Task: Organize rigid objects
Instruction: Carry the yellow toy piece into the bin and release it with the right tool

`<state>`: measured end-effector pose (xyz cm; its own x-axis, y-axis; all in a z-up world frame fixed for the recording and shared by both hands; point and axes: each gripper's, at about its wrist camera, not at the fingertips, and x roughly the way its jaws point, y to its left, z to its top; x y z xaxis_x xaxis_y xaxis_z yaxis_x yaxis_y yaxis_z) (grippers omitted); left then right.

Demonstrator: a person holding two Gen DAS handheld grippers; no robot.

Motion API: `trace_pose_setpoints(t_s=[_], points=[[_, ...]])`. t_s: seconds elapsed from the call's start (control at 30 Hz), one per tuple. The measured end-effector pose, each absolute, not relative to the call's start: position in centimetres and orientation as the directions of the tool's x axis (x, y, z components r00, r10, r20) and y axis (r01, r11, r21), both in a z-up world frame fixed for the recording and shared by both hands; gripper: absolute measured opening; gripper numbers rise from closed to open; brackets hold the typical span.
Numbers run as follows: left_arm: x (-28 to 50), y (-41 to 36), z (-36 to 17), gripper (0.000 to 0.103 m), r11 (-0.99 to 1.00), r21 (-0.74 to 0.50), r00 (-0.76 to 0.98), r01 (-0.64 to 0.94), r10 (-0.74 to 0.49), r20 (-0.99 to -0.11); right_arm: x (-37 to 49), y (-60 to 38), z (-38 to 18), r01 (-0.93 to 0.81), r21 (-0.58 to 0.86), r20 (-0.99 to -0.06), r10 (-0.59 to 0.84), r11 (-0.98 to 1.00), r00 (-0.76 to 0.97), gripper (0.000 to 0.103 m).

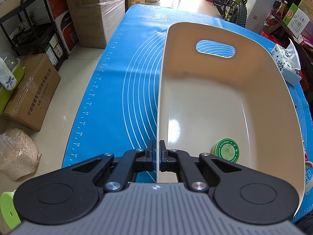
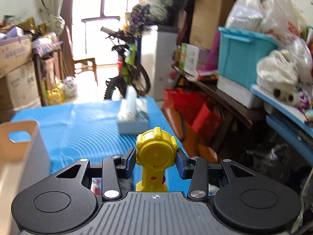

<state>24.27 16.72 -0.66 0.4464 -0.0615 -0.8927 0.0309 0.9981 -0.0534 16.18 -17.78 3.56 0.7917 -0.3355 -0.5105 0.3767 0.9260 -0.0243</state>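
My left gripper (image 1: 156, 149) is shut on the near left rim of a beige plastic bin (image 1: 205, 105) that stands on the blue mat (image 1: 121, 90). A round green ointment tin (image 1: 226, 151) lies in the bin's near corner. My right gripper (image 2: 156, 157) is shut on a yellow toy (image 2: 156, 157) with a round head and holds it above the mat's right part (image 2: 88, 129). The bin's corner with its handle hole shows at the left of the right wrist view (image 2: 21, 143).
A tissue box (image 1: 286, 64) sits on the mat's right edge, right of the bin, and also shows ahead of the toy in the right wrist view (image 2: 133, 115). Cardboard boxes (image 1: 31, 92) and a shelf stand left of the table; a bicycle (image 1: 232, 2) stands beyond it. Cluttered shelves (image 2: 244, 62) fill the right.
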Motion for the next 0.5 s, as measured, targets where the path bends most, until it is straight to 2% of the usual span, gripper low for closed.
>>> trace_pose_setpoints(t_s=[0.27,0.5], points=[[24.3,16.7,-0.7,0.006,0.998,-0.053,0.446,0.031,-0.062,-0.893,18.2,-13.4,6.7,0.244,0.012,-0.456,-0.212,0.970,0.864,0.049],[24.3,16.7,-0.7,0.006,0.998,-0.053,0.446,0.031,-0.061,-0.893,20.2,-8.7,7.6,0.108,0.037,-0.448,-0.081,0.993,0.891,0.049]])
